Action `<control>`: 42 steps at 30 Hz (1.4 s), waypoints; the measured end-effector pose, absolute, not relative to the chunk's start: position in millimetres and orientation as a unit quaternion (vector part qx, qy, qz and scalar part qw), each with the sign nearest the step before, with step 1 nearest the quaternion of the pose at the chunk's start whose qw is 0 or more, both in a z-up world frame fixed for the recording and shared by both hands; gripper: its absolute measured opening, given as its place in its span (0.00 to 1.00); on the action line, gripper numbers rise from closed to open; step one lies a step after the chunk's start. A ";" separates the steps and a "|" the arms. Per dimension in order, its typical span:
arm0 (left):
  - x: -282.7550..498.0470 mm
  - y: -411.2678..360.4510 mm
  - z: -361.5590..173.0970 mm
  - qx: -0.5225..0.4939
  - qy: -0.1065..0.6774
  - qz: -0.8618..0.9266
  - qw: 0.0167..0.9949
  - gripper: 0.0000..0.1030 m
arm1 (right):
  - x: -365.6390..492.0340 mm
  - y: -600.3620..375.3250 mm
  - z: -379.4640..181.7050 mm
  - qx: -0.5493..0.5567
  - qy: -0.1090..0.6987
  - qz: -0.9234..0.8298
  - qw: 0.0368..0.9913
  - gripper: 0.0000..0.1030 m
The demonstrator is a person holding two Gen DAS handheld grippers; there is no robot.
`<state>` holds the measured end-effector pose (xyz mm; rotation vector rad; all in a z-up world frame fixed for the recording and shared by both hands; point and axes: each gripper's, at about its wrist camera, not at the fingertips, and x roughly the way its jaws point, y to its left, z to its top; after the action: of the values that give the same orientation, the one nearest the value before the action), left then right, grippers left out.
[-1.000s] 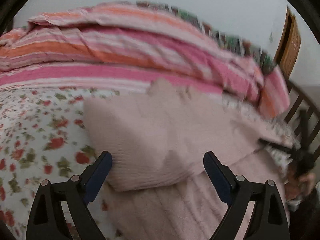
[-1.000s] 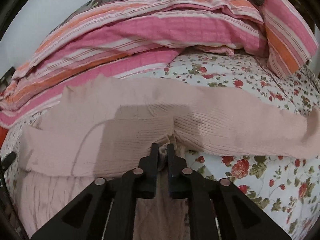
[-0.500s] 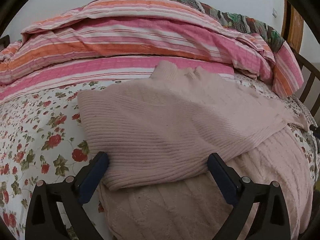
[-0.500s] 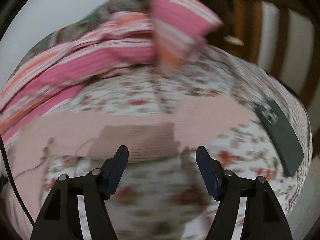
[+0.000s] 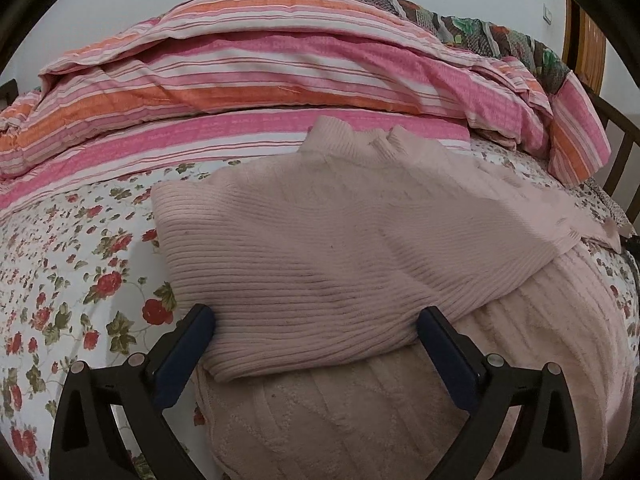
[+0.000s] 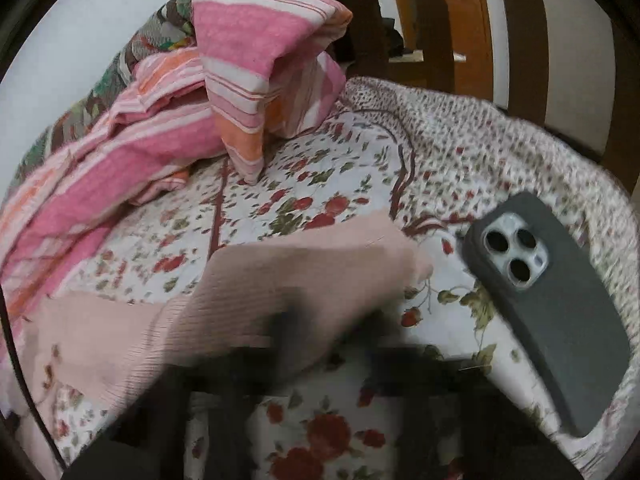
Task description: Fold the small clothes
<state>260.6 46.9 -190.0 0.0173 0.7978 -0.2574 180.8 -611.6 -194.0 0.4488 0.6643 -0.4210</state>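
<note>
Lying folded on floral bedsheet (image 5: pixel 60 248): pink ribbed sweater (image 5: pixel 340 248), just ahead of left gripper (image 5: pixel 316 332), fingers spread wide. Blurring badly: right gripper (image 6: pixel 332 344), sleeve (image 6: pixel 304 280) w/ its end between fingers; can't tell if pinching. Lying nearby: phone (image 6: pixel 552 304).

My left black plastic two-finger gripper (image 5: pixel 314 328): matte angular frames with triangular cut-outs, dark navy-blue flat pads (image 5: pixel 182 354) on inner finger faces, round silver screw heads (image 5: pixel 137 359) at pivots, two per side. My right black two-finger gripper (image 6: pixel 328 344): motion-blurred dark shapes, detail unreadable. Thin black cable (image 6: pixel 18 364) curves along left edge of right view.
</note>
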 end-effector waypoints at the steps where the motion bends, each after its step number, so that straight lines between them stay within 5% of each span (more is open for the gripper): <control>1: 260.4 48.0 -189.8 0.005 0.387 -0.127 0.913 1.00 | 179.6 -610.7 -191.7 0.217 0.316 -0.208 0.900 0.06; 11: 247.0 85.3 -175.5 -0.098 0.364 -0.136 0.916 1.00 | 166.7 -522.0 -77.9 0.125 0.232 -0.218 0.940 0.05; 19: 235.4 159.8 -168.3 -0.171 0.371 -0.077 0.910 1.00 | 212.4 -337.4 2.9 -0.012 0.181 -0.121 0.976 0.05; 23: 223.4 187.2 -155.0 -0.164 0.352 -0.065 0.919 1.00 | 240.4 -234.4 -3.0 -0.028 0.192 -0.017 0.981 0.05; 30: 206.1 216.2 -155.0 -0.160 0.354 -0.047 0.920 1.00 | 292.4 -77.9 -97.4 -0.032 0.307 0.135 0.942 0.06; 32: 202.4 218.3 -158.5 -0.155 0.359 -0.048 0.919 1.00 | 302.7 -59.7 -126.3 -0.011 0.347 0.160 0.924 0.13; 34: 198.4 217.7 -161.7 -0.150 0.361 -0.049 0.919 1.00 | 307.6 -46.0 -147.5 -0.002 0.388 0.206 0.898 0.54; 42: 204.7 186.3 -158.0 -0.139 0.362 -0.103 0.916 0.99 | 253.3 -105.8 -123.6 -0.052 0.311 0.177 0.932 0.73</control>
<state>204.7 186.3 -158.0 -0.2864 0.7453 -0.2115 253.3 -105.8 -123.6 -0.1061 0.6358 0.3631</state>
